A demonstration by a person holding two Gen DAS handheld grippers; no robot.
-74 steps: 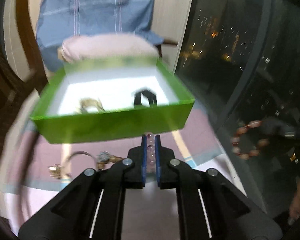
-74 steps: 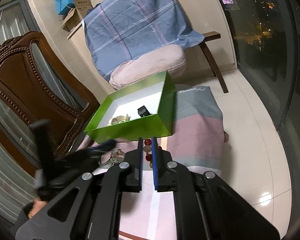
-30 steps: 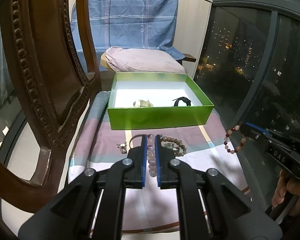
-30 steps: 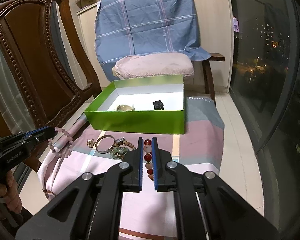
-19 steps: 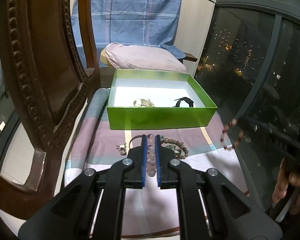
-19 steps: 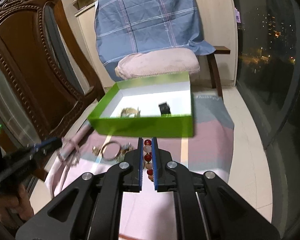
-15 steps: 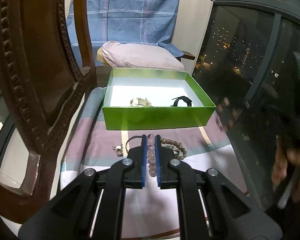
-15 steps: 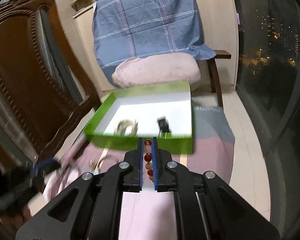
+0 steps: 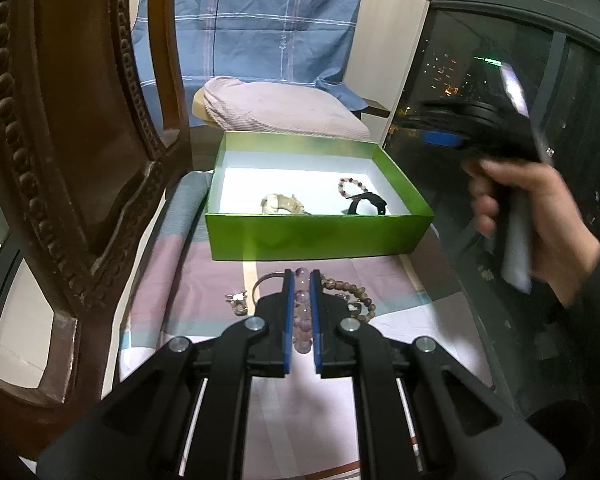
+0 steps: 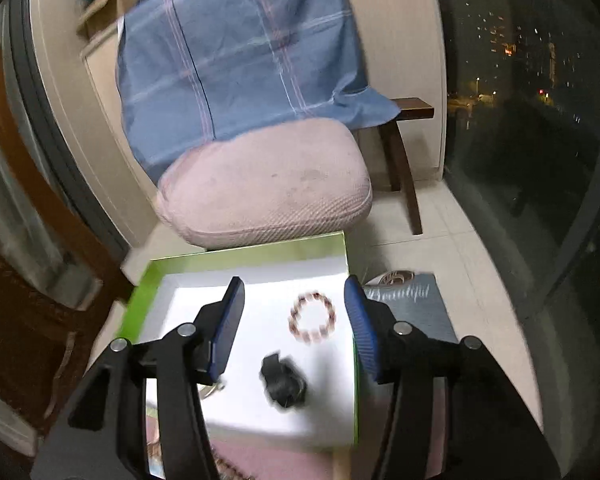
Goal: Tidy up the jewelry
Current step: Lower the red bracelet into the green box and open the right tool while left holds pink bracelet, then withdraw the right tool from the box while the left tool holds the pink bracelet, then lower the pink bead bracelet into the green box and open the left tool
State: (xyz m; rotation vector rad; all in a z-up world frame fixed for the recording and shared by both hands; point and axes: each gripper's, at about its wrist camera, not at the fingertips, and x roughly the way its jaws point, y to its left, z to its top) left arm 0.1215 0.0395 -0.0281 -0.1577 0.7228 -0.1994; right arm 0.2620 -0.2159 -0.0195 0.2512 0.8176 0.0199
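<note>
My left gripper [image 9: 300,280] is shut on a pale purple bead bracelet [image 9: 302,316], held above the striped cloth, short of the green box [image 9: 320,236]. My right gripper [image 10: 292,300] is open and empty above the green box [image 10: 148,280]. A red bead bracelet [image 10: 312,318] lies on the white floor of the box, also seen in the left wrist view [image 9: 352,186]. A black band [image 10: 284,380] and a cream piece [image 9: 280,204] lie in the box too. A brown bead bracelet [image 9: 352,292], a metal bangle [image 9: 264,280] and a small charm [image 9: 238,300] lie on the cloth.
A carved wooden chair back [image 9: 80,160] stands close on the left. A pink cushion [image 10: 264,188] and blue plaid cloth [image 10: 240,60] sit behind the box. A dark window [image 10: 532,100] runs along the right. The hand holding the right gripper [image 9: 520,208] is at the right.
My right gripper moved forward over the green box and opened, and the red bead bracelet dropped from it into the box. My left gripper stays shut on the purple bracelet, nearly still.
</note>
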